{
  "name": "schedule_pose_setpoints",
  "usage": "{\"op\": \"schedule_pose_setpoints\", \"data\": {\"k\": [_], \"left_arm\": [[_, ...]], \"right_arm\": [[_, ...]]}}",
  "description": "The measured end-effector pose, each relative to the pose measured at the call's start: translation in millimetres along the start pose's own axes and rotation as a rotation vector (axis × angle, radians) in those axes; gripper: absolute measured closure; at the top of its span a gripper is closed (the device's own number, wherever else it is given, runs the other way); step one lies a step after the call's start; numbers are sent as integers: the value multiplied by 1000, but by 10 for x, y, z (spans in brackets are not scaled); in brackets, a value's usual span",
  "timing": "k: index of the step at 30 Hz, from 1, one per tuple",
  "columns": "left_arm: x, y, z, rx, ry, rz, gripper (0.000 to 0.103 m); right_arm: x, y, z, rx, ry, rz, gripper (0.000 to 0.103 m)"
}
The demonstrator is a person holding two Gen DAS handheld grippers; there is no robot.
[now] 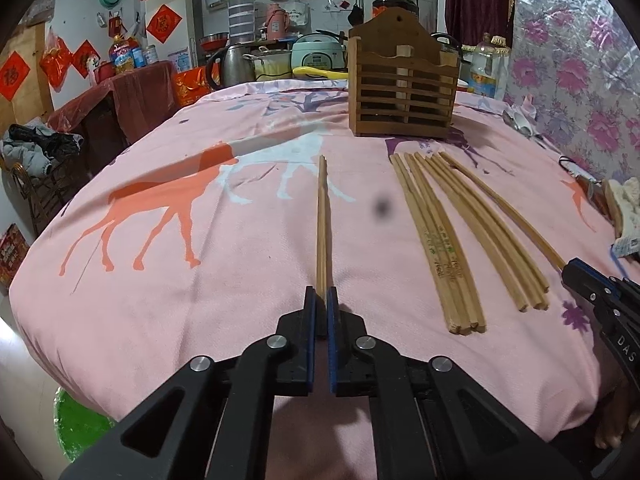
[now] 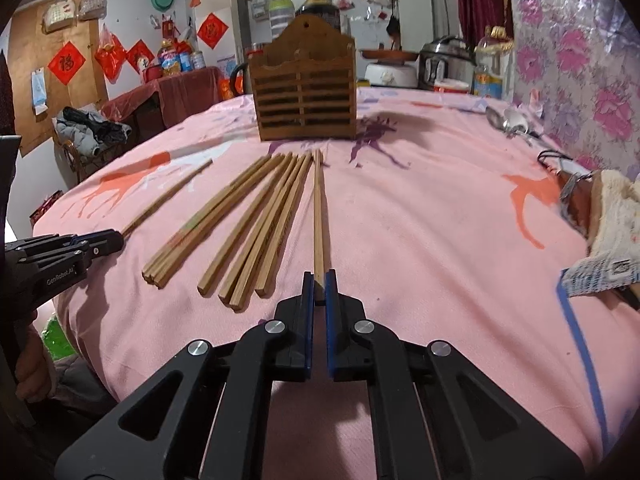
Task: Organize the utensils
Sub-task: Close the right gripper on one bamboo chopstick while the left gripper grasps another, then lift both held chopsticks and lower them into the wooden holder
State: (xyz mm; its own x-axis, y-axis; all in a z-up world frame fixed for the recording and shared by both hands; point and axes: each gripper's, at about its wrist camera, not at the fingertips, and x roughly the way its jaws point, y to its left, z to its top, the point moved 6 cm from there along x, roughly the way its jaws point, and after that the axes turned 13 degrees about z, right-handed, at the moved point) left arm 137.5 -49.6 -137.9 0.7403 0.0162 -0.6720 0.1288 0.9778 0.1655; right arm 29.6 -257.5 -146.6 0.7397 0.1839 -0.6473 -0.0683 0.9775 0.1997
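Straight ahead of your left gripper (image 1: 321,294), its jaws are pinched narrow on the near end of a pair of chopsticks (image 1: 322,216), which run away from you across the pink cloth (image 1: 180,288) toward the wooden holder (image 1: 402,92). Your right gripper (image 2: 319,278) does the same with a single chopstick (image 2: 319,208), clamped by its thick end and pointing at the holder (image 2: 305,96). Holding each by the near end looks deliberate: the far tips stay free, so they can probably be lifted and dropped into a slot of the holder. Between your two grippers, just left of the right one, the loose chopsticks (image 2: 248,224) lie in a fan on the cloth, thick ends toward you, touching or nearly touching one another; none is in the holder as far as the slats let you see. Far off to your right lie a spoon (image 2: 506,120) and a knitted glove (image 2: 616,216) at the cloth's edge. The cloth, printed with horses, drapes a rounded table and looks soft, so sticks may catch on it. Beyond the holder stand a kettle (image 1: 230,64), a rice cooker (image 1: 318,54) and a dark bottle (image 1: 394,0), with red paper squares (image 1: 162,24) on the wall.
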Motion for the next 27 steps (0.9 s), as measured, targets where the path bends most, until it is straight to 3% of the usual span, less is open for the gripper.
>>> {"op": "schedule_pose_setpoints", "data": {"k": [9,18,27], "left_arm": [[-339,124,238,-41,-59,-3,97],[-661,203,755,-50,-126,-14,97],[-745,182,1300,-61,-123,-83,97]], "right_arm": [[-363,8,212,7,-131,9,97],[-729,78,769,-9,-261,55,97],[-734,112,1230,-25,-277,71,97]]}}
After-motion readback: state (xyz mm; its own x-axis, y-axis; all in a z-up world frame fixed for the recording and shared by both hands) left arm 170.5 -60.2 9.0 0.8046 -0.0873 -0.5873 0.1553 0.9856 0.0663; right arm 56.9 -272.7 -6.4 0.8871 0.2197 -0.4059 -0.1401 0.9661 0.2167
